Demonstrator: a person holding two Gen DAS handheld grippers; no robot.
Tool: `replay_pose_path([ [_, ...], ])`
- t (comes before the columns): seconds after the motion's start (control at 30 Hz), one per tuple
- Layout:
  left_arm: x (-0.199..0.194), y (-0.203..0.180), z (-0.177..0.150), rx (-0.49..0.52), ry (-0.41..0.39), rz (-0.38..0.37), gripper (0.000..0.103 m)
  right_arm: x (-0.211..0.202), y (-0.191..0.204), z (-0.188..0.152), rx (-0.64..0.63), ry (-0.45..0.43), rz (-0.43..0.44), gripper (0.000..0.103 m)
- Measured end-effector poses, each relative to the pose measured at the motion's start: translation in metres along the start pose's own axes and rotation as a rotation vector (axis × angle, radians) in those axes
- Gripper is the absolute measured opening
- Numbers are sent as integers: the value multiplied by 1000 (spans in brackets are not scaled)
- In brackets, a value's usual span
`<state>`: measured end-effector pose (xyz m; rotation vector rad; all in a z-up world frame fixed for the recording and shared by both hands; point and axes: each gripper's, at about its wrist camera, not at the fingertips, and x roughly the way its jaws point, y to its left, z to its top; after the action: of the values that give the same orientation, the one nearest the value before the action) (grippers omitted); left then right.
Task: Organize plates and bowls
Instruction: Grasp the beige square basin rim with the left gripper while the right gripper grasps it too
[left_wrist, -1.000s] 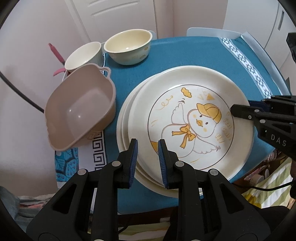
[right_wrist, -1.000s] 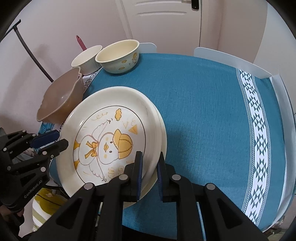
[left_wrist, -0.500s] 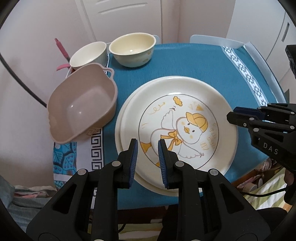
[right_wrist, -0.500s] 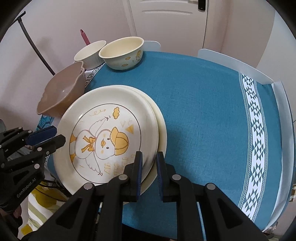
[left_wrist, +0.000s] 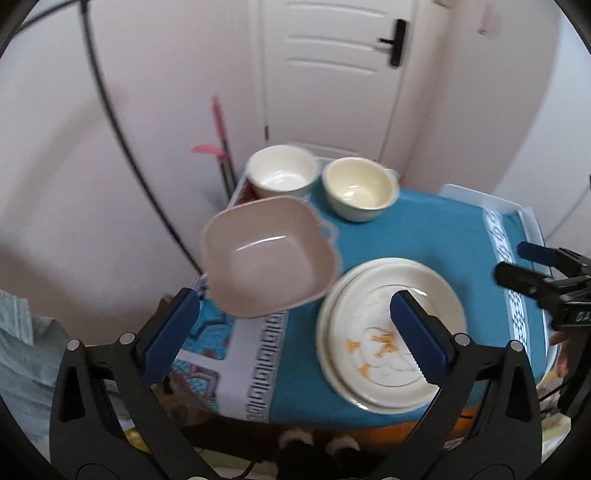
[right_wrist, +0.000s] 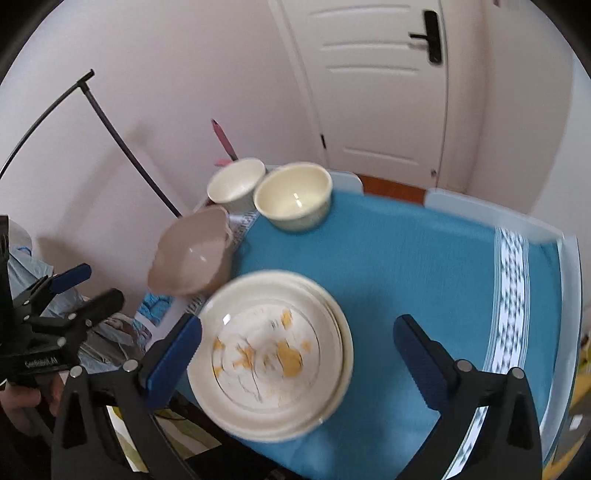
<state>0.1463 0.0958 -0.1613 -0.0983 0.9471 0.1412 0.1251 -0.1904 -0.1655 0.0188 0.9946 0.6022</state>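
Your left gripper (left_wrist: 295, 325) and right gripper (right_wrist: 297, 347) have just spread their jaws wide, nothing between them. The stacked plates (right_wrist: 273, 354) lie on the blue tablecloth (right_wrist: 406, 266); bowls at eleven o'clock. Only your left view shows the tan bowl's (left_wrist: 269, 254) inside.

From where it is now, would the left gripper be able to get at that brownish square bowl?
Probably yes. The left gripper, whose jaws have just been opening, stands wide and empty, and the brown square bowl lies just ahead of it with its rim exposed. Nothing sits between them; the stacked plates lie off to one side.
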Motion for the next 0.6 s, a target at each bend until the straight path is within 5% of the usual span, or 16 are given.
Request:
replay_pose_path([
  [0.27, 56, 77, -6, -195, 89, -117, 101, 38, 42, 42, -57, 36, 31, 103],
  [0.4, 96, 93, -16, -238, 181, -165, 80, 92, 65, 50, -57, 116, 55, 101],
  [0.6, 138, 96, -15, -206, 250, -205, 66, 156, 89, 50, -71, 228, 58, 68],
])
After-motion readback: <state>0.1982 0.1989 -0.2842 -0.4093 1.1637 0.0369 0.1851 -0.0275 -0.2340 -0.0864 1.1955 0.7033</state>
